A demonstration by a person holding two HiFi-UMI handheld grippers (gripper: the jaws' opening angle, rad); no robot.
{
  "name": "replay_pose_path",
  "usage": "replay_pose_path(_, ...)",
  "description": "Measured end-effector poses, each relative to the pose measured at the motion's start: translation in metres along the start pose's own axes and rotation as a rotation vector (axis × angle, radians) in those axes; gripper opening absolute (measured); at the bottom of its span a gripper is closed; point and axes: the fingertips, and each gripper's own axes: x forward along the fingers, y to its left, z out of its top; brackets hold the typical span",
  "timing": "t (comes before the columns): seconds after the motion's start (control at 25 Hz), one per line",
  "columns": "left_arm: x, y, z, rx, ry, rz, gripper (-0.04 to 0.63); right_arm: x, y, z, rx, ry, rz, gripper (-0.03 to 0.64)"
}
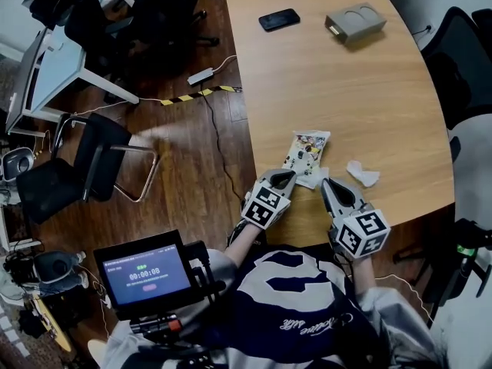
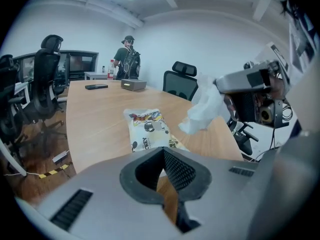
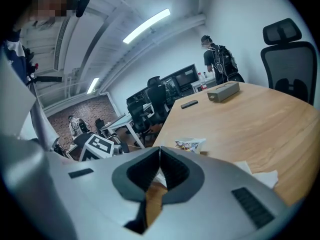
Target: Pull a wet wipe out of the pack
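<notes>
Flat on the wooden table (image 1: 346, 91), close to its near edge and right in front of the person: the wet wipe pack (image 1: 307, 149), printed face up. Long axis running away from the person, far end leaning slightly to the right in the head view, near end pointing back between the two grippers. At that near end, on its left corner, the left gripper (image 1: 286, 177), jaws brought together with no gap at the tips, apparently nipping the pack's edge. Just to the right, the right gripper (image 1: 327, 183), jaws likewise closed, pinched on a white wet wipe (image 2: 204, 111). In the left gripper view, wipe raised off the tabletop, hanging crumpled from the right gripper's tips, above and beside the pack's near end. Attached to the pack's opening or free of it: impossible to tell. Further right on the bare wood, apart from the pack, a second crumpled wipe (image 1: 362, 174). Far across the table, well apart from all this, a dark phone (image 1: 279, 19) and a grey box (image 1: 354, 23).
</notes>
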Motion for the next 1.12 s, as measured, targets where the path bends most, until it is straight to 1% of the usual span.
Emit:
replay_pose_path(0.08,-0.010,-0.008,0.007,-0.017,-0.017,-0.012,0.003,-0.009,-0.001,-0.006,0.006,0.002,-0.003,0.003)
replay_pose_path(0.2,-0.029,-0.017,0.019,-0.065,-0.070,-0.017,0.003,-0.019,-0.002,-0.015,0.015,-0.001,-0.002,0.003)
replay_pose_path(0.4,-0.066,-0.032,0.025,-0.147,-0.162,0.034,0.003,-0.033,-0.001,-0.029,0.007,-0.015,0.016,0.003)
replay_pose_path(0.52,-0.088,-0.041,0.021,-0.218,-0.219,0.075,0.003,-0.043,0.003,-0.040,0.007,-0.014,0.037,0.003)
replay_pose_path(0.64,-0.108,-0.050,0.011,-0.268,-0.248,0.111,0.003,-0.051,0.010,-0.055,0.007,0.005,0.062,0.003)
replay_pose_path(0.8,-0.124,-0.062,-0.005,-0.284,-0.243,0.143,0.003,-0.058,0.012,-0.075,0.005,0.041,0.074,0.003)
replay_pose_path(0.92,-0.130,-0.063,-0.014,-0.284,-0.241,0.162,0.003,-0.057,0.010,-0.083,0.010,0.054,0.069,0.003)
replay_pose_path(1.0,-0.133,-0.062,-0.018,-0.289,-0.246,0.163,0.003,-0.056,0.012,-0.084,0.008,0.047,0.061,0.003)
replay_pose_path(1.12,-0.133,-0.062,-0.022,-0.291,-0.258,0.144,0.003,-0.056,0.016,-0.084,0.005,0.026,0.044,0.003)
